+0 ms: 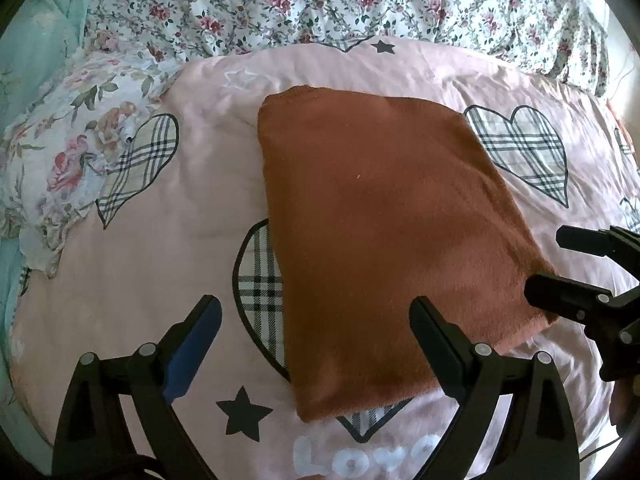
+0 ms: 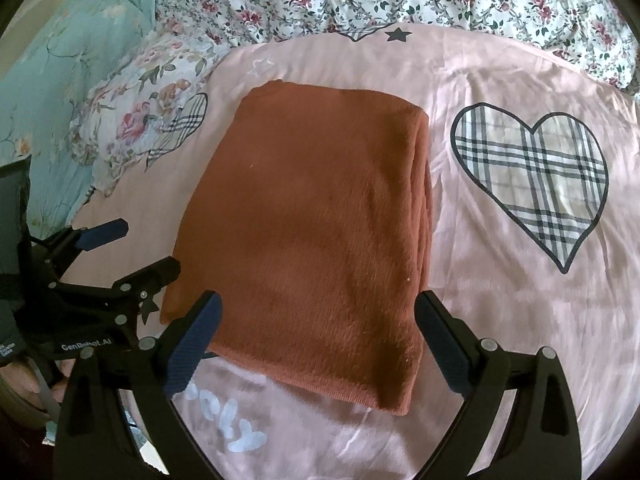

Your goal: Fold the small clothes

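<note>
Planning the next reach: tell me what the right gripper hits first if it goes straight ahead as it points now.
Most likely the folded rust-brown garment: its near edge lies between the open fingers of the right gripper, on the pink bedspread. Height above it is unclear.

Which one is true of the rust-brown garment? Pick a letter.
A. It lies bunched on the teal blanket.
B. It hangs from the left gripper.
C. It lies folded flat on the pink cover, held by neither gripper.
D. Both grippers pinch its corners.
C: the rust-brown garment lies as a flat folded rectangle on the pink cover, and the left gripper and right gripper both stand open, holding nothing.
</note>
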`<state>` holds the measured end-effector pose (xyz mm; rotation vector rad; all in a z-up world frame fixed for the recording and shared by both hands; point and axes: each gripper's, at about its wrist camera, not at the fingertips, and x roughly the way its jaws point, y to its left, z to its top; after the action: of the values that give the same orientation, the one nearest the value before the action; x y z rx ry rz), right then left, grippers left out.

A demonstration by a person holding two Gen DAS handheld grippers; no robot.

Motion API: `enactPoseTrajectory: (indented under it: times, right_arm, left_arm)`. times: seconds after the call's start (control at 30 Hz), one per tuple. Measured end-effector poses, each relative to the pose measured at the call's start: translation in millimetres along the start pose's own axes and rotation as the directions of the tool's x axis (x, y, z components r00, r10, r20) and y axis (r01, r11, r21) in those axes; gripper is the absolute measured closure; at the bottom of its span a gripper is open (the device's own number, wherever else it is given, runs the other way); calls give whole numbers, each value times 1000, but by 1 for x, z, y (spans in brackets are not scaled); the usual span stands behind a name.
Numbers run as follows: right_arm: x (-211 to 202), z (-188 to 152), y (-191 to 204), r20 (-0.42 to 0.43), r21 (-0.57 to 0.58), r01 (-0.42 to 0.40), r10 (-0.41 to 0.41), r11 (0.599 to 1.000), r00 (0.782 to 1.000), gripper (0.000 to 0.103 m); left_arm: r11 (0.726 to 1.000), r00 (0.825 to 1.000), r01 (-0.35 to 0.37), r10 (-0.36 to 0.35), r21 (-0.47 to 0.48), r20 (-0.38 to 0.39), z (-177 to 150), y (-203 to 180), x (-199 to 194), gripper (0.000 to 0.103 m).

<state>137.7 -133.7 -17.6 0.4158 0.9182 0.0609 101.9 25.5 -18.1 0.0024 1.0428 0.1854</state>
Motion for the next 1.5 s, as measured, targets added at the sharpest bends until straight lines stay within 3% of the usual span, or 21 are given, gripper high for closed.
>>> enactPoseTrajectory:
  times: [1.5]
  right_arm:
    - [4,2,-4,4,57,-22,22,998,1000,6]
  left_arm:
    - [999,1000,7,-7,-34,8,-1,4,0,6]
